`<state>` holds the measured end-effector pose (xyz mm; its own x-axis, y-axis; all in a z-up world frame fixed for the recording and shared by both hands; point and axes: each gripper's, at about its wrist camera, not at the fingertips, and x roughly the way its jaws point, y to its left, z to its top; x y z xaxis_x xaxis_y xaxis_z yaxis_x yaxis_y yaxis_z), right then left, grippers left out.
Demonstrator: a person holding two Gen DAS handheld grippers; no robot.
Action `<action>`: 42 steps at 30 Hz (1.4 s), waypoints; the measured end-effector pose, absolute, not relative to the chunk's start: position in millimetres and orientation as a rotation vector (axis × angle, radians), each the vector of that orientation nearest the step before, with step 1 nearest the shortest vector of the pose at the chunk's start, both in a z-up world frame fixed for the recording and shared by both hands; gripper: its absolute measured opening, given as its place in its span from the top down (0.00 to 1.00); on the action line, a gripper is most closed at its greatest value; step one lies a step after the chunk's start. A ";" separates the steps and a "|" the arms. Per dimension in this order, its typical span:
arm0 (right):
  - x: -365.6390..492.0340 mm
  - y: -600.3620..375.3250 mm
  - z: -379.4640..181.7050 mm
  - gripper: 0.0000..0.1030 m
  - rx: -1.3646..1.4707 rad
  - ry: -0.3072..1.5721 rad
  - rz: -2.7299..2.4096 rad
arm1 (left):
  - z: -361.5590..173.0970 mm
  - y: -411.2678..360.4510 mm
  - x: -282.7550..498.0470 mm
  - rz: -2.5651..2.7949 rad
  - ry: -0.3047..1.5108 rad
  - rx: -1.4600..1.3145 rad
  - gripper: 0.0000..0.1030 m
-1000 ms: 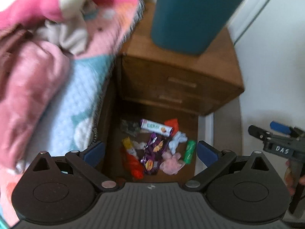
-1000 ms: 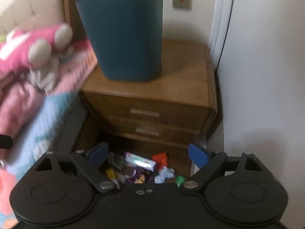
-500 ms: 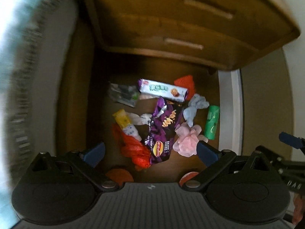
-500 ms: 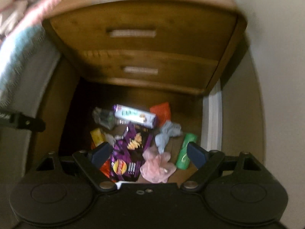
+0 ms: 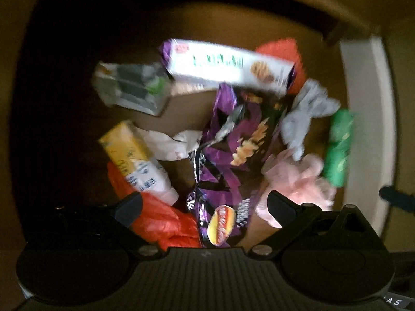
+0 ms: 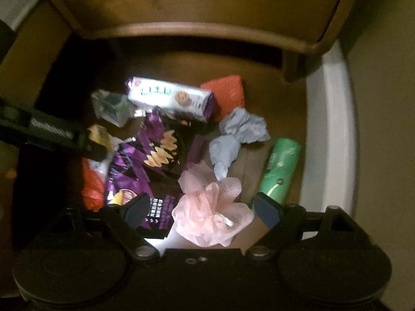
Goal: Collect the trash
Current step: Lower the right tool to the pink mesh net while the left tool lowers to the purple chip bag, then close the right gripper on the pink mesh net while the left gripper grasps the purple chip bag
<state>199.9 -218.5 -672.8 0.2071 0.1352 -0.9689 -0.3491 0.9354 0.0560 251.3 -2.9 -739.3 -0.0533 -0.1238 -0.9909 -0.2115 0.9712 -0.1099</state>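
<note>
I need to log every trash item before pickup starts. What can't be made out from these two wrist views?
- Left wrist view: motion blur makes the white biscuit box print unreadable.
- Left wrist view: the red plastic bag is partly hidden by the left gripper.
- Right wrist view: the yellow packet is partly covered by the left gripper's arm.
- Both views: the floor under the nightstand is in shadow.

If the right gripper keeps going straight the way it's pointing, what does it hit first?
Most likely the crumpled pink plastic bag, which lies between the open jaws of the right gripper. The purple chip bag lies just left of that line. Depth is unclear.
</note>
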 end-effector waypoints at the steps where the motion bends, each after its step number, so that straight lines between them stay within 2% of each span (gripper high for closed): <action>1: 201.2 -217.1 -687.5 0.15 -0.200 1.329 0.347 | -752.1 -5.8 250.5 0.064 1.639 -0.250 0.00; 7: 201.9 -211.3 -756.9 0.21 -0.240 1.376 0.372 | -811.8 -15.2 246.7 0.039 1.673 -0.249 0.01; 8: 201.0 -210.7 -764.9 0.24 -0.247 1.386 0.374 | -817.4 -15.6 246.3 0.038 1.674 -0.250 0.07; 9: 200.0 -209.6 -774.5 0.26 -0.262 1.400 0.372 | -822.3 -16.2 246.1 0.032 1.678 -0.255 0.19; 10: 199.0 -207.7 -781.2 0.30 -0.281 1.410 0.364 | -826.1 -16.8 245.8 0.028 1.685 -0.261 0.26; 11: 198.2 -207.1 -787.1 0.34 -0.295 1.419 0.357 | -828.4 -17.4 245.3 0.026 1.692 -0.267 0.41; 12: 196.7 -206.6 -792.2 0.37 -0.304 1.428 0.349 | -829.0 -18.4 244.2 0.021 1.695 -0.272 0.45; 13: 196.4 -206.9 -795.2 0.46 -0.303 1.431 0.344 | -827.1 -19.4 242.9 0.020 1.688 -0.272 0.47; 15: 195.2 -206.5 -795.2 0.57 -0.301 1.439 0.332 | -818.2 -22.2 240.4 0.016 1.672 -0.276 0.65; 16: 194.0 -205.5 -791.8 0.65 -0.305 1.440 0.328 | -813.1 -23.1 239.5 0.017 1.668 -0.285 0.68; 18: 190.7 -203.5 -781.1 0.69 -0.311 1.432 0.336 | -796.3 -25.6 237.4 0.021 1.651 -0.290 0.75; 20: 185.7 -202.0 -764.0 0.72 -0.317 1.419 0.351 | -782.4 -29.2 235.8 0.025 1.646 -0.278 0.76; 22: 182.8 -203.7 -745.2 0.73 -0.314 1.415 0.349 | -767.1 -32.2 236.0 0.027 1.635 -0.270 0.81; 28: 182.1 -218.9 -675.7 0.75 -0.233 1.394 0.302 | -703.9 -32.9 229.2 0.053 1.605 -0.298 0.85; 29: 184.1 -219.1 -662.8 0.75 -0.226 1.389 0.298 | -695.2 -35.5 229.9 0.052 1.599 -0.304 0.89; 37: 181.2 -221.1 -542.6 0.75 -0.124 1.314 0.273 | -587.0 -19.6 219.7 0.053 1.559 -0.297 0.91; 42: 181.1 -220.5 -507.7 0.74 -0.145 1.280 0.317 | -577.5 -12.5 215.6 0.004 1.547 -0.336 0.90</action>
<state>181.1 -220.5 -507.7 0.2505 0.1519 -0.9561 -0.3113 0.9478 0.0690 215.6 -12.5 -577.5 0.0334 -0.2075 -0.9777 -0.2123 0.9544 -0.2098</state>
